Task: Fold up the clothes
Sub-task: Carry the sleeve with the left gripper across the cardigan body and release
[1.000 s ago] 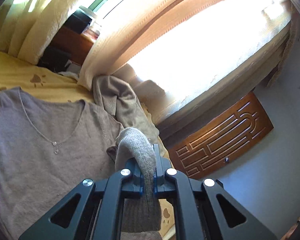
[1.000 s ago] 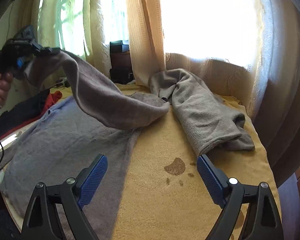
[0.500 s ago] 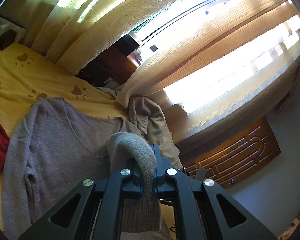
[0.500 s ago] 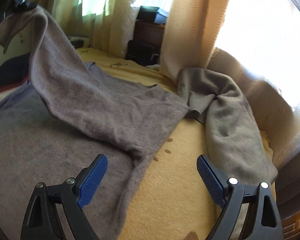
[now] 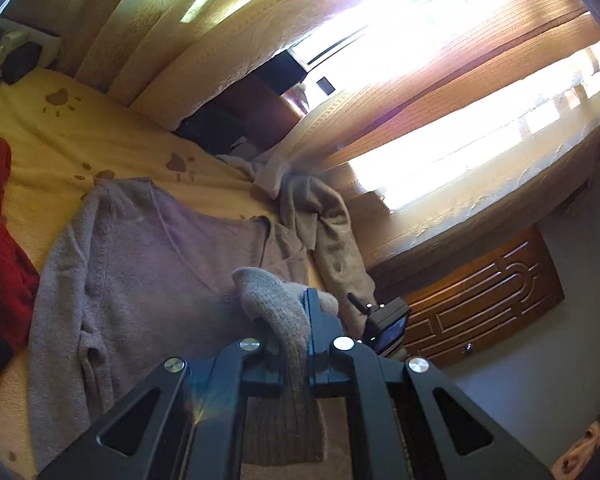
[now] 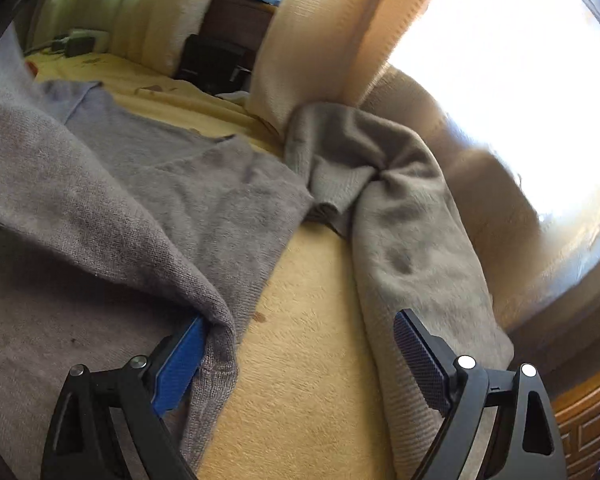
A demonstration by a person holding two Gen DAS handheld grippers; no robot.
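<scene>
Here, going left to right:

Red garment (image 5: 0, 240): one, bunched at the bed's left edge in the left wrist view, apparently set aside from the sweater being worked.

Grey V-neck sweater (image 5: 140, 280): one, spread front-up on the yellow bedspread (image 5: 52, 148), neckline toward the curtains; it lies flat so the sleeves can be folded over the body.

Sleeve cuff (image 5: 276, 304): one, raised above the sweater's body, probably to be carried across the chest for the fold.

Left gripper (image 5: 296, 344): clamped tight on the sleeve cuff, ribbed knit running between the jaws and hanging back toward the camera.

Raised sleeve (image 6: 100, 216): seen from the right wrist view, it sweeps from the upper left down to the shoulder, with a crease forming just by the blue pad.

Right gripper (image 6: 300, 364): jaws spread wide and holding nothing; its left blue pad (image 6: 180, 368) touches the sweater's edge near the crease, likely to pin the fold line.

Beige knit garment (image 6: 400, 248): one, crumpled along the bed's right edge below the curtains (image 6: 300, 40), seemingly waiting its turn.

Count: three garments, two grippers.
</scene>
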